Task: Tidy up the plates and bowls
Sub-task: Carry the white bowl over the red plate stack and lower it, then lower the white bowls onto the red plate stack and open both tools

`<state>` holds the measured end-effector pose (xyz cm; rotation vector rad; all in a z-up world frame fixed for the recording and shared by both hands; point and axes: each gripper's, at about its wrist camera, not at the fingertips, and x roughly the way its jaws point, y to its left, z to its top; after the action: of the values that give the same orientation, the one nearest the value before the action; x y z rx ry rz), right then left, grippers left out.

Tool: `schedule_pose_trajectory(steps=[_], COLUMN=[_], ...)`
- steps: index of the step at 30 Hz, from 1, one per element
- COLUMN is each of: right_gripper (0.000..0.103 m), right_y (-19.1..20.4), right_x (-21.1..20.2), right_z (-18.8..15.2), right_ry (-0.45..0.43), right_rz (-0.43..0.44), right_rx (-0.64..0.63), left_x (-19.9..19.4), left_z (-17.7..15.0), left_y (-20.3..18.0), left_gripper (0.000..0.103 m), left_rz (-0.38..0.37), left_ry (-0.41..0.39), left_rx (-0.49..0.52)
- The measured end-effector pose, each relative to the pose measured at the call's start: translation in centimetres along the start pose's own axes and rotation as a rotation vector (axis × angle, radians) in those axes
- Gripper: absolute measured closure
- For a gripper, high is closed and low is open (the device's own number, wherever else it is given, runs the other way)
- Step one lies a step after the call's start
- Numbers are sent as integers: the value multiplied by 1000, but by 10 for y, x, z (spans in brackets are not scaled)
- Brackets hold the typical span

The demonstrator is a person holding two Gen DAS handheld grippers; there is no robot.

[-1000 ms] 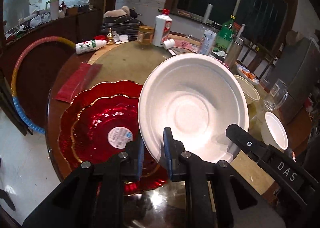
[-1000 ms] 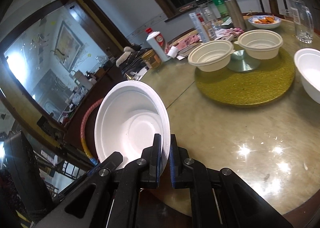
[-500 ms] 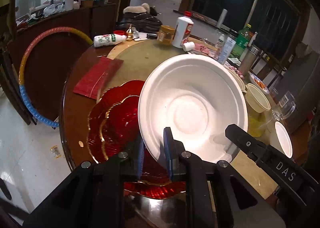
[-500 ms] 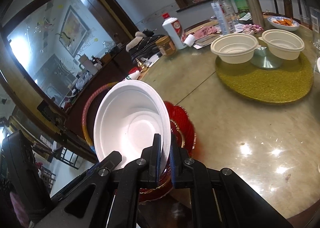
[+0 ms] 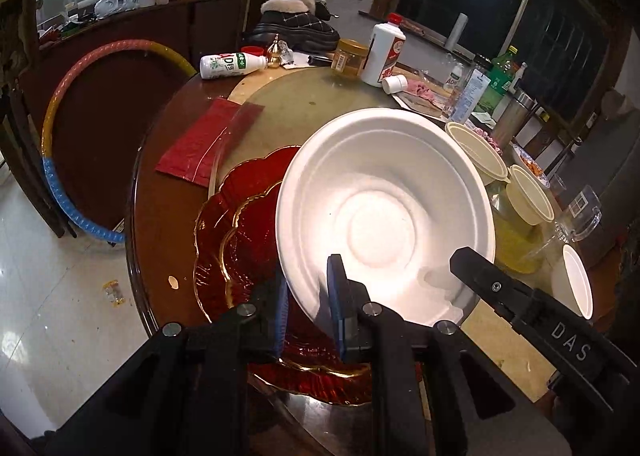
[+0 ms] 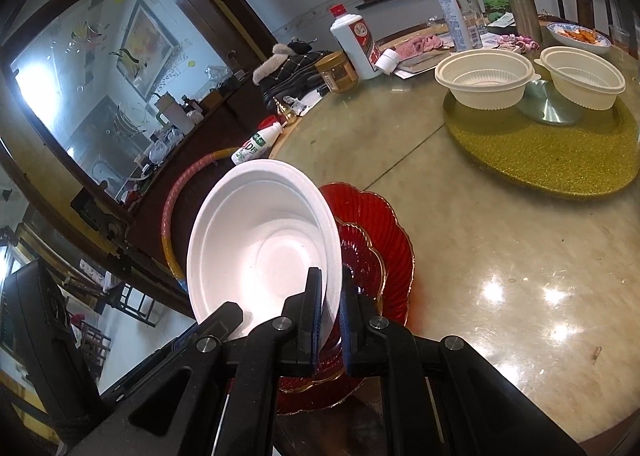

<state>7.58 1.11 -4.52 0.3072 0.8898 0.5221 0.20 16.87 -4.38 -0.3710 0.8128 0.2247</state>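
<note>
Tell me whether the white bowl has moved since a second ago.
Yes. The white bowl, gripped by both claws, has travelled toward the stacked red plates and now hangs over them; earlier the right view showed only bare table.

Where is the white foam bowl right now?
The white foam bowl is held by its rim in both grippers, left gripper and right gripper, over the red plates at the table edge.

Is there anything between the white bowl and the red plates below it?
Nothing visible. The white bowl, clamped by the left gripper and right gripper, hangs over the red plates, whose visible surface is bare.
</note>
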Motion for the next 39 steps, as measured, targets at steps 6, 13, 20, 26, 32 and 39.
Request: schedule_pose_trajectory(steps=[6,13,20,26,32,39], right_gripper=[95,95,95,94,94,94], right_y=[-2,-3,-5,-6,-6,-7], right_x=[8,14,20,22,23,27], right_z=[-1,-3,-4,-4,-4,-6], right_ry=[15,28,41,46,49,53], right_rz=[0,1,1,3,2,-5], right_rx=[2,9,15,21,21,17], left_x=[5,8,11,12,16,17], left_z=[0,-1,-4,-5,-6,-6], left_y=[2,4,5,5,6,8], left_gripper=[87,87,87,87,87,87], left_rz=[8,15,23,25,24,23], left_ry=[12,21,32,36,46,52], left_rx=[-1,0,2,8,4,0])
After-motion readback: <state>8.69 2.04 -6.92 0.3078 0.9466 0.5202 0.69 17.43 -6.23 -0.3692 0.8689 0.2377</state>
